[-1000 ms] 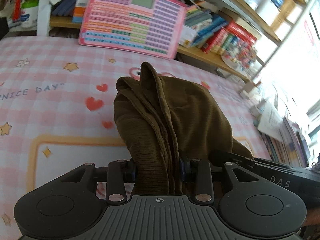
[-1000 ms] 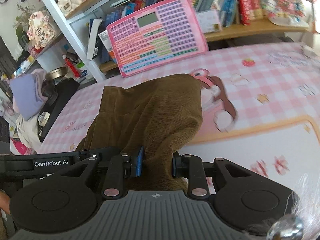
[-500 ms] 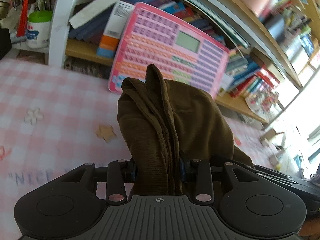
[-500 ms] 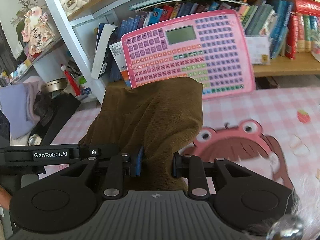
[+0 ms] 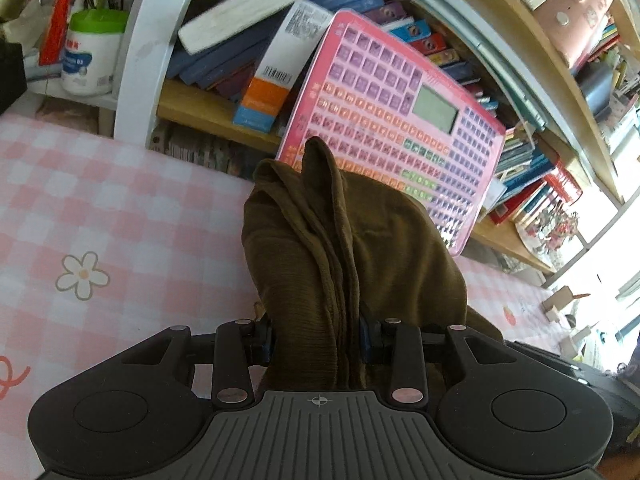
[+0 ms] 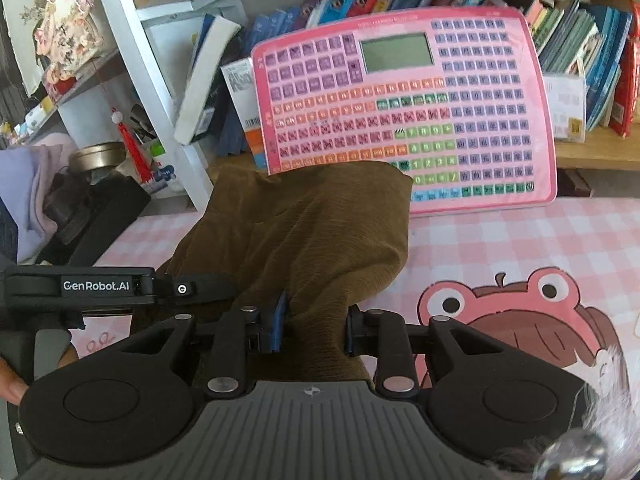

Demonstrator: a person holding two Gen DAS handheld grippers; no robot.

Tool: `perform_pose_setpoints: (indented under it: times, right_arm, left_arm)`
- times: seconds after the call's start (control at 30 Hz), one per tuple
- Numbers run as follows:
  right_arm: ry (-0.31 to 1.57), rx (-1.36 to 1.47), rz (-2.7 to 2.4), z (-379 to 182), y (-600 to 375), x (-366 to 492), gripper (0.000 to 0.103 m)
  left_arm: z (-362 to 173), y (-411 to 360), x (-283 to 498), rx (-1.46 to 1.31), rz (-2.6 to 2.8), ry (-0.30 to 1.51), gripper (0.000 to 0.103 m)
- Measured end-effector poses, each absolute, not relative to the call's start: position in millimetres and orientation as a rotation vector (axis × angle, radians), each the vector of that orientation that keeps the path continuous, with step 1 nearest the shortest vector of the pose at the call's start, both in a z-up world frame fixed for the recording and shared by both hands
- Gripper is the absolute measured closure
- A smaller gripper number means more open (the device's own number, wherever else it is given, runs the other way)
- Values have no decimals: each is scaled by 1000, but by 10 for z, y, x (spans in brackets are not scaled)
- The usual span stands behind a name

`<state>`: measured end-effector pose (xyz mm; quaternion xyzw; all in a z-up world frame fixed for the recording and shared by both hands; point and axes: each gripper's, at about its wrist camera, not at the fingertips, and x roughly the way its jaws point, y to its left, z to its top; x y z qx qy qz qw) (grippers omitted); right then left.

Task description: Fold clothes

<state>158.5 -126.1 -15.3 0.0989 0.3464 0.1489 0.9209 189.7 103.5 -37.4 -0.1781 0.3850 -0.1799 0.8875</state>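
Observation:
An olive-brown ribbed garment (image 5: 344, 264) is bunched between the jaws of my left gripper (image 5: 316, 340), which is shut on it; the cloth stands up in thick folds and hides the fingertips. In the right wrist view the same brown garment (image 6: 304, 240) drapes over my right gripper (image 6: 314, 328), which is shut on another part of it. The left gripper's black body (image 6: 96, 286) shows at the left of that view, close beside the right one. Both hold the cloth above a pink checked mat (image 5: 120, 216).
A pink keyboard toy (image 6: 404, 108) leans against a bookshelf (image 5: 208, 108) packed with books right behind the mat's far edge. A white shelf post (image 6: 152, 92), a metal tin (image 6: 98, 156) and lilac cloth (image 6: 28, 184) stand at the left. A frog cartoon (image 6: 516, 300) marks the mat.
Both grippers have carried the brown garment forward across the mat towards the bookshelf; the pink keyboard toy and the books loom much larger now. The grips on the cloth look unchanged.

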Motion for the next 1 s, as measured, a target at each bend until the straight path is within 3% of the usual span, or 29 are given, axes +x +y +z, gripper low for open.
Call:
perform_pose_setpoints:
  times: [0.37, 0.47, 0.77, 1.0]
  right_arm:
    - [750, 233, 246, -261, -1361, 1603, 56]
    - [724, 168, 213, -161, -1324, 1510, 45]
    - [654, 76, 134, 2, -1385, 1085, 32]
    - [704, 28, 79, -13, -1364, 748, 19]
  left_arm:
    - [-490, 1109, 1903, -337, -318, 794, 41]
    - [-394, 1115, 1808, -291, -278, 753, 37]
    - [-146, 1094, 1316, -149, -215, 635, 24]
    - [-182, 919, 959, -75, -190, 676, 23]
